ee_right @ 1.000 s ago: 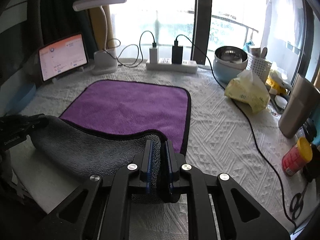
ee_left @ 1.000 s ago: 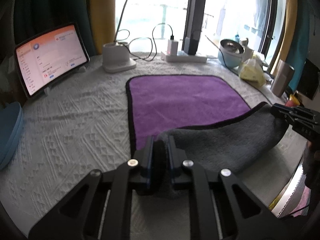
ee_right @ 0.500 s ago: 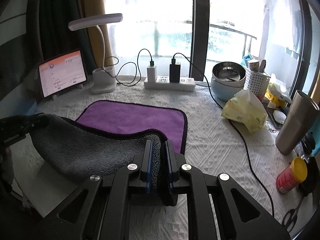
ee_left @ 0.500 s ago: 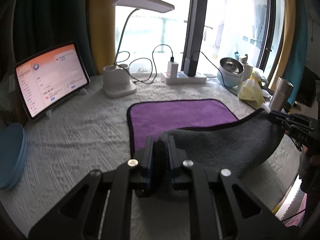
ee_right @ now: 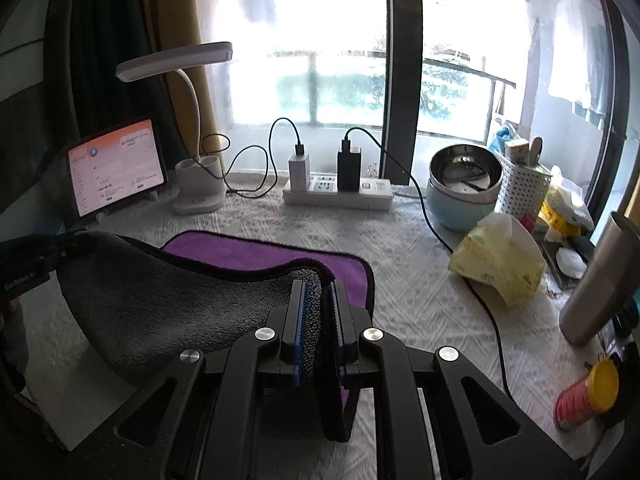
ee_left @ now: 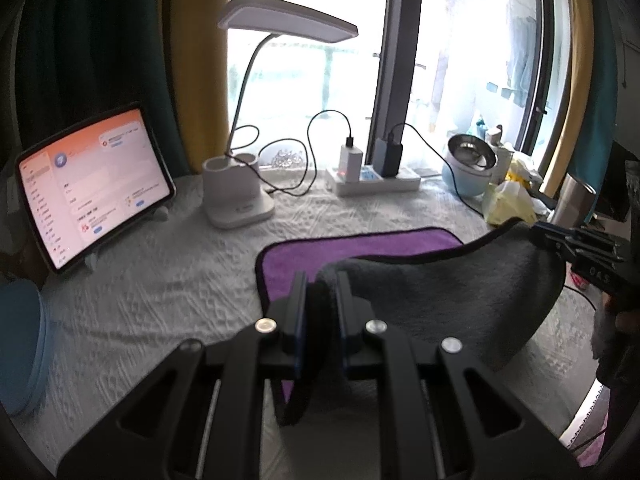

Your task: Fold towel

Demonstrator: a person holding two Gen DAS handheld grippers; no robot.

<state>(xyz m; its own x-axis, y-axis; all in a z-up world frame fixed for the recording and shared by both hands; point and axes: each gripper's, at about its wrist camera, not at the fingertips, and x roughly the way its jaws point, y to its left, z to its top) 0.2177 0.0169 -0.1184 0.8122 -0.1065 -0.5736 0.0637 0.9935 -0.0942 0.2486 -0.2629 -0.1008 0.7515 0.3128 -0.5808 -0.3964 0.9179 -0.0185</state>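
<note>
From the left wrist, the left gripper (ee_left: 320, 312) is clamped on one near corner of the towel (ee_left: 452, 292), whose grey underside arches up and across to the right gripper (ee_left: 560, 240) off to its right; the purple face lies flat on the table (ee_left: 160, 288) just ahead. From the right wrist, the right gripper (ee_right: 320, 320) pinches the other near corner, the towel (ee_right: 172, 304) sagging leftward to the left gripper (ee_right: 60, 248).

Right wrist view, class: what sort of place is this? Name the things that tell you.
Probably a desk by a window at home: a desk lamp, a propped tablet, a loaded power strip, and a tissue pack beside the towel.
</note>
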